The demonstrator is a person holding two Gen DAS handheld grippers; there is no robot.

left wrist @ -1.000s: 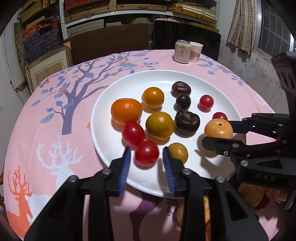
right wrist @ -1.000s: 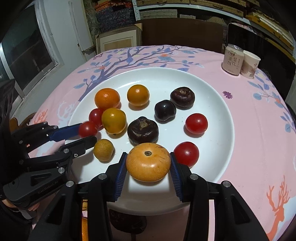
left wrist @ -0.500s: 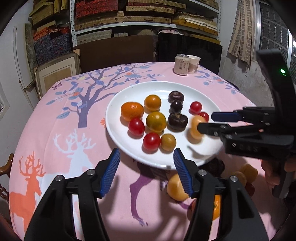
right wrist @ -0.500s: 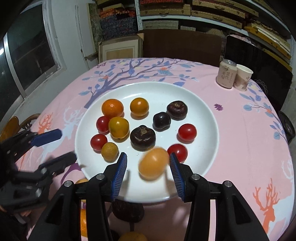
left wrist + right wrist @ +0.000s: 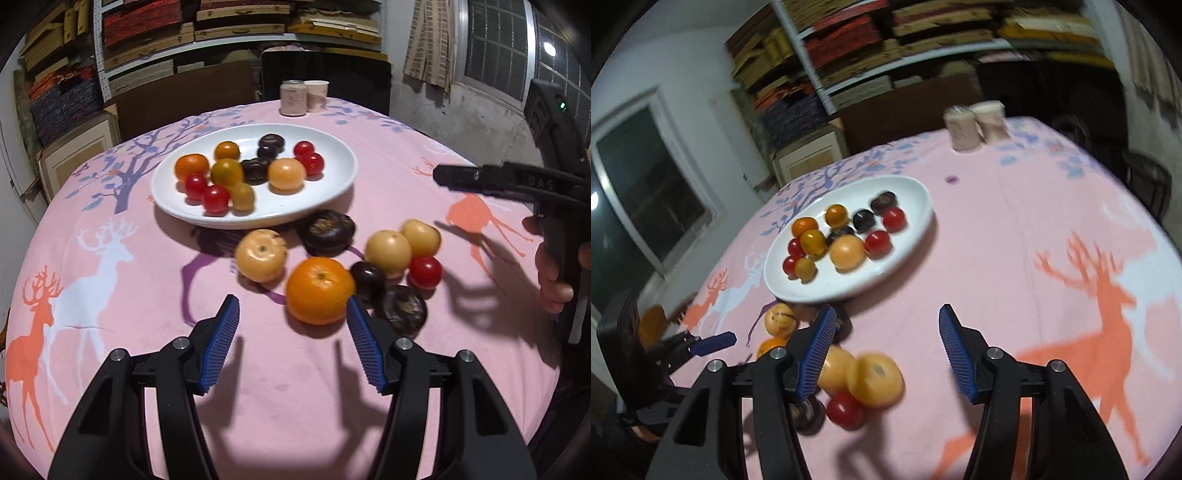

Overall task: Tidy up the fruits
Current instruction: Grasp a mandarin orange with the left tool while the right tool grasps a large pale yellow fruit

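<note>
- The white plate point(image 5: 328, 194) sits left of centre and farther back on the pink tabletop point(image 5: 110, 295). It carries the sorted lot: oranges, red tomatoes, dark fruits and a pale orange fruit point(image 5: 287, 174) on its near right side. I judge it to be the collecting spot for the task.
- The left hand-held gripper point(image 5: 291, 301) hovers low over the near cloth with its jaws apart (they have just been opening). Nothing is pressed between the pads; a big orange point(image 5: 319, 290) lies just beyond the tips, beside the right finger, probably the next pick.
- Right of the plate's near rim, the loose fruit point(image 5: 388, 253) waits in a cluster on the cloth: pale ones, dark ones and one red tomato point(image 5: 424, 271).
- Farthest right, the right hand-held gripper point(image 5: 888, 308) is also spread (its jaws have just been opening too) and holds nothing; only bare cloth shows between its pads.
- The left wrist view shows the whole cluster sharply, plus the person's hand point(image 5: 554, 273) on the right tool's grip, though that tool shows only edge-on.
- The right wrist view (blurred) settles that gap, and shows the left tool low at the left edge, but its own finger hides part of the cluster.
</note>
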